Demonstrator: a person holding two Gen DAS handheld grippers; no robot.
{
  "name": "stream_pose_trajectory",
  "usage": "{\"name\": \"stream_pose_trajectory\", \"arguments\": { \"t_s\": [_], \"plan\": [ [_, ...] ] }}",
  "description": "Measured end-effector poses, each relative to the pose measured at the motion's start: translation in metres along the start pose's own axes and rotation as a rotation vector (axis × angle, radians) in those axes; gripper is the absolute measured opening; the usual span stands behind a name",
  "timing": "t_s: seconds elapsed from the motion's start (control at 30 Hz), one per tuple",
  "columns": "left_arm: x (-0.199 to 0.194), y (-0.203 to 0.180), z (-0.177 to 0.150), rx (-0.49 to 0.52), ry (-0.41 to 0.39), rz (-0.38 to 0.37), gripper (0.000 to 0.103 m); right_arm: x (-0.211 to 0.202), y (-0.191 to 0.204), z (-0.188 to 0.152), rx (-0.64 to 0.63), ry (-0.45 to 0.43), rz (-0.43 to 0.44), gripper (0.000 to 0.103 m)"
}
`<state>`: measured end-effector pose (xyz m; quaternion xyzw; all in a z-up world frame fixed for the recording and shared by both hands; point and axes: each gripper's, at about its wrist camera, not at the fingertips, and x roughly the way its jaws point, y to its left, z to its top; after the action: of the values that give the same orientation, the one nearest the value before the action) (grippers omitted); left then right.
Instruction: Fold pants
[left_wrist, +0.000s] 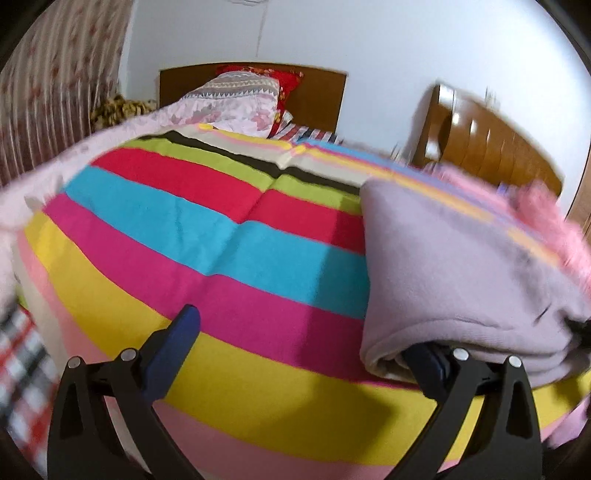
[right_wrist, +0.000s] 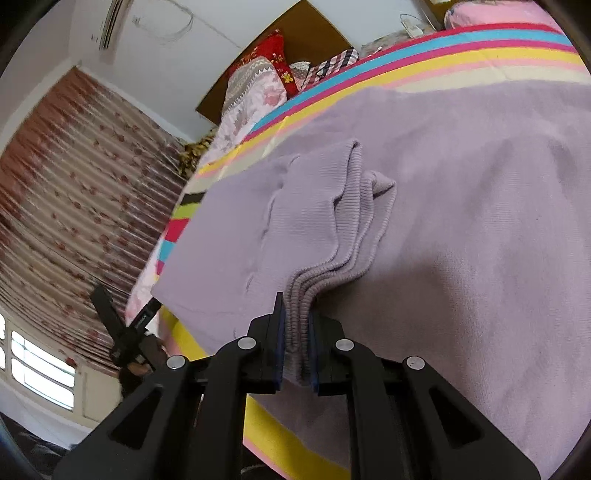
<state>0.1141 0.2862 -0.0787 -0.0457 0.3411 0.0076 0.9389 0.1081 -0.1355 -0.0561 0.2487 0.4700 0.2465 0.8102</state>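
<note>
The pants (right_wrist: 461, 206) are a soft lilac knit, lying on the striped bedspread (left_wrist: 229, 266) of the bed, with one part doubled over so that ribbed cuffs (right_wrist: 347, 221) stack in several layers on top of the flat cloth. The right gripper (right_wrist: 297, 343) is clenched on that stack of ribbed cuff edges, the layers pinched between its two blue pads. In the left wrist view the pants (left_wrist: 461, 266) show a thick rolled fold at their near edge, and a straight side edge that runs away across the bedspread toward the headboard (left_wrist: 317, 96). The left gripper (left_wrist: 306, 350) is spread wide; its right finger (left_wrist: 424, 365) is tucked under the near fold of the pants, while its left finger (left_wrist: 184, 332) stands well apart from them over bare bedspread. To the left of the pants the bedspread lies open in broad bands of colour, creased lightly down the middle. Beyond the pants, near the headboard, sit a floral quilt (left_wrist: 236, 103) and a red pillow (left_wrist: 280, 77). A patterned curtain (right_wrist: 74, 184) hangs past the bed's far side.
</note>
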Motion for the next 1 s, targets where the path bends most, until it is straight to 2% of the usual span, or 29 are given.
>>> {"name": "stream_pose_trajectory", "arguments": {
  "t_s": [0.07,0.17,0.2,0.27,0.37,0.4,0.47,0.5,0.57,0.6,0.63,0.73,0.77,0.8,0.83,0.87,0.93,1.0],
  "plan": [
    [-0.003,-0.007,-0.001,0.076,0.022,0.038,0.102,-0.008,0.003,0.001,-0.016,0.017,-0.017,0.017],
    [-0.026,-0.009,-0.011,0.181,0.031,0.062,0.102,-0.031,0.005,0.005,-0.061,-0.04,-0.089,0.036],
    [-0.034,-0.007,-0.017,0.206,0.032,0.09,0.102,-0.042,0.005,0.008,-0.094,-0.078,-0.144,0.048],
    [-0.051,-0.004,-0.024,0.23,0.025,0.132,0.102,-0.054,0.011,0.015,-0.171,-0.129,-0.21,0.051],
    [-0.081,-0.003,0.0,0.159,-0.043,0.086,0.102,-0.046,0.031,0.026,-0.292,-0.134,-0.23,0.051],
    [-0.085,-0.01,0.019,0.139,-0.071,0.045,0.102,-0.04,0.04,0.03,-0.337,-0.13,-0.23,0.05],
    [-0.072,-0.038,0.059,0.124,-0.049,-0.079,0.102,-0.02,0.064,0.037,-0.452,-0.107,-0.238,0.05],
    [-0.063,-0.051,0.072,0.128,-0.034,-0.103,0.102,-0.011,0.073,0.041,-0.496,-0.094,-0.247,0.051],
    [-0.039,-0.087,0.095,0.165,-0.001,-0.184,0.101,0.008,0.086,0.05,-0.566,-0.062,-0.288,0.059],
    [-0.02,-0.108,0.105,0.192,0.033,-0.254,0.101,0.017,0.09,0.053,-0.589,-0.04,-0.303,0.069],
    [-0.005,-0.124,0.112,0.221,0.057,-0.291,0.101,0.024,0.091,0.056,-0.6,-0.014,-0.307,0.077],
    [0.042,-0.153,0.117,0.311,0.155,-0.241,0.101,0.046,0.078,0.06,-0.613,0.085,-0.352,0.079],
    [0.062,-0.152,0.115,0.323,0.205,-0.204,0.101,0.053,0.069,0.06,-0.604,0.117,-0.376,0.081],
    [0.074,-0.149,0.11,0.322,0.239,-0.164,0.101,0.058,0.058,0.059,-0.58,0.132,-0.378,0.087],
    [0.088,-0.14,0.103,0.302,0.286,-0.126,0.101,0.057,0.051,0.059,-0.529,0.13,-0.34,0.09],
    [0.099,-0.132,0.098,0.27,0.316,-0.133,0.102,0.057,0.047,0.06,-0.498,0.142,-0.318,0.09],
    [0.091,-0.116,0.097,0.199,0.267,-0.219,0.101,0.053,0.048,0.063,-0.483,0.136,-0.303,0.091],
    [0.089,-0.105,0.098,0.136,0.251,-0.233,0.101,0.043,0.058,0.064,-0.514,0.079,-0.331,0.091]
  ]
}}
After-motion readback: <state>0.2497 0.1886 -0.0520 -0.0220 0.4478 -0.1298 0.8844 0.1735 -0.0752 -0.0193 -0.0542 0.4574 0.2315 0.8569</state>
